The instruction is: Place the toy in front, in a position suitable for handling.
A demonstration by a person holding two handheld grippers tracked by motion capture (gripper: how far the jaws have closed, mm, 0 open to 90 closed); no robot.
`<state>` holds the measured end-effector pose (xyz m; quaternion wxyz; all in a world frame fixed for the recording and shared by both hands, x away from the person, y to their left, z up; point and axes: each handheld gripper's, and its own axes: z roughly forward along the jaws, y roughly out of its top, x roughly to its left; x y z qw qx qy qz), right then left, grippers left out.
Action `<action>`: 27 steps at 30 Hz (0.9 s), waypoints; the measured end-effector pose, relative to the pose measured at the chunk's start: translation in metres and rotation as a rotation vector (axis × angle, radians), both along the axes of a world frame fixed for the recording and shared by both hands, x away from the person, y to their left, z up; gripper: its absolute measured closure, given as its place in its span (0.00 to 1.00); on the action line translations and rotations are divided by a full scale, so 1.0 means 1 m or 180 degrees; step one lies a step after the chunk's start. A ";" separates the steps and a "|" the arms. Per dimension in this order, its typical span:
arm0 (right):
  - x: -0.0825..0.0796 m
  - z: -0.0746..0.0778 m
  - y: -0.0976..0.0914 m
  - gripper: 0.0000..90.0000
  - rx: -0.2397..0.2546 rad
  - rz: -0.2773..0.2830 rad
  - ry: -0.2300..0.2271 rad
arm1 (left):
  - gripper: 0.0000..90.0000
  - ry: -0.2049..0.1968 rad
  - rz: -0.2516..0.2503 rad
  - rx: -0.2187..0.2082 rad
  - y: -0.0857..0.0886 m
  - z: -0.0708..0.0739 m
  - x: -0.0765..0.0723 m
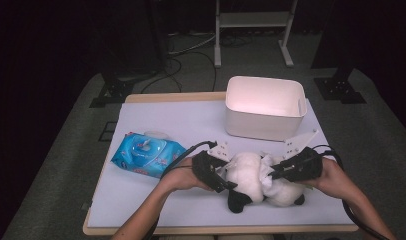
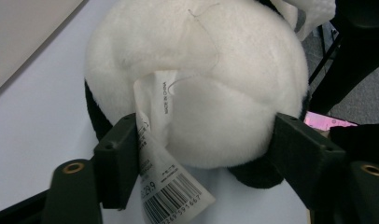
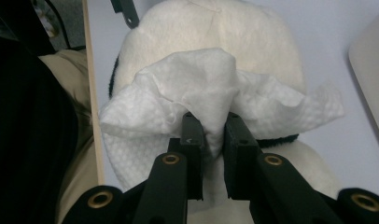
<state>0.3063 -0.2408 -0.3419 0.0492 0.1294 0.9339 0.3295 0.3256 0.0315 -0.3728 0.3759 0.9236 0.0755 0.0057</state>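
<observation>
plush toy [image 1: 256, 181], white with black limbs, is laid on its side near the front edge of the white table [image 1: 156, 195], between the two grippers. going left to right in the high view, a blue pack of wet wipes [image 1: 147, 154] is seen at the left side, then the left gripper [image 1: 222, 181], the toy, and the right gripper [image 1: 274, 174], with a white bin [image 1: 265, 107] behind toward the far right corner.

the left gripper's jaws are set against both flanks of the toy's round white body and it is held between them. a paper tag with a barcode [image 2: 169, 182] is shown in the left gripper view, hanging beside the left-hand jaw. in the right gripper view the jaws are seen nearly closed, pinching a crumpled white wipe [image 3: 215, 98] that is pressed onto the toy.

open table is left between the pack and the toy, and ahead of the left gripper. the toy is kept just short of the bin. grey carpet and dark stands are seen around the table.
</observation>
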 end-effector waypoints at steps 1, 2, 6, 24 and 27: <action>0.000 0.000 0.002 0.88 -0.0008 0.0029 -0.0023 | 0.34 0.0014 0.0011 -0.0044 -0.002 -0.002 0.000; -0.001 0.001 0.005 0.88 0.0001 0.0046 -0.0039 | 0.34 0.0019 0.0015 -0.0074 -0.003 -0.002 0.000; -0.001 0.003 0.018 0.88 -0.0002 0.0146 -0.0103 | 0.35 0.0026 0.0017 -0.0101 -0.010 -0.004 -0.001; 0.006 0.008 0.062 0.88 0.0001 0.0442 -0.0158 | 0.33 0.0063 -0.0014 -0.0099 -0.009 -0.008 0.004; 0.004 0.011 0.052 0.88 -0.0017 0.0375 -0.0194 | 0.33 0.0046 -0.0007 -0.0077 -0.009 -0.007 0.004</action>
